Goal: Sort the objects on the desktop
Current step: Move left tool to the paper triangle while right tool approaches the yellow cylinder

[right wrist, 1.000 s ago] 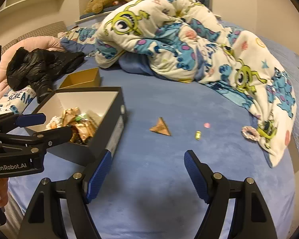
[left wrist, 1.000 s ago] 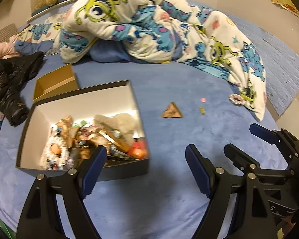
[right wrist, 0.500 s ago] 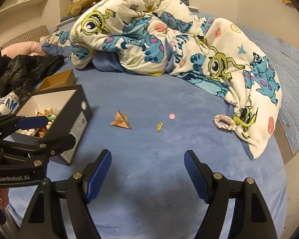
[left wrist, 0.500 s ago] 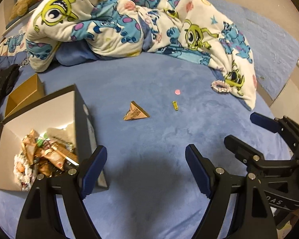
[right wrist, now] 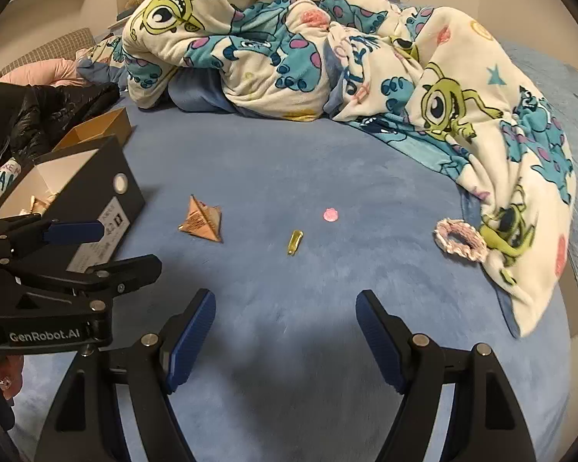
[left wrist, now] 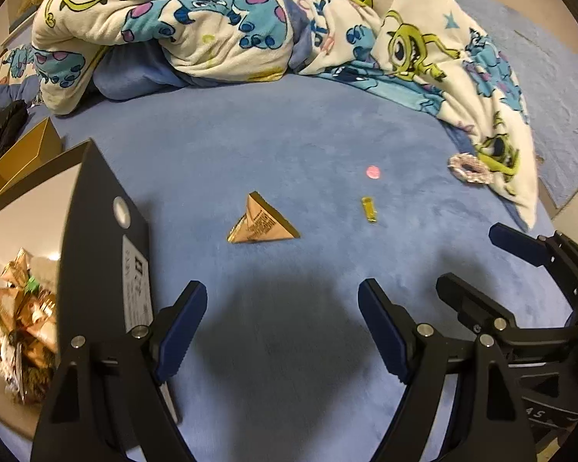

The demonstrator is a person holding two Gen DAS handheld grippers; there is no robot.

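Observation:
On the blue bedspread lie a brown triangular packet [left wrist: 262, 223] [right wrist: 202, 221], a small yellow piece [left wrist: 370, 210] [right wrist: 294, 242], a pink disc [left wrist: 373, 172] [right wrist: 330, 215] and a pink-white scrunchie [left wrist: 469, 163] [right wrist: 460, 239]. A black box [left wrist: 104, 238] [right wrist: 92, 200] with several wrapped items inside stands at the left. My left gripper [left wrist: 282, 327] [right wrist: 111, 244] is open above the spread, just short of the packet. My right gripper [right wrist: 285, 331] [left wrist: 478, 265] is open too, with nothing between its fingers, nearer than the yellow piece.
A crumpled cartoon-print blanket [left wrist: 250, 19] [right wrist: 327, 57] fills the back and right. A small gold box [left wrist: 19, 154] [right wrist: 96, 131] sits behind the black box. A black jacket [right wrist: 50, 107] lies far left. The bed's right edge [right wrist: 574, 300] drops off beyond the blanket.
Both grippers have moved forward, rightward and lower over the bed. The black box has slid toward the left of both views, and the small items appear closer. The jaws kept their width.

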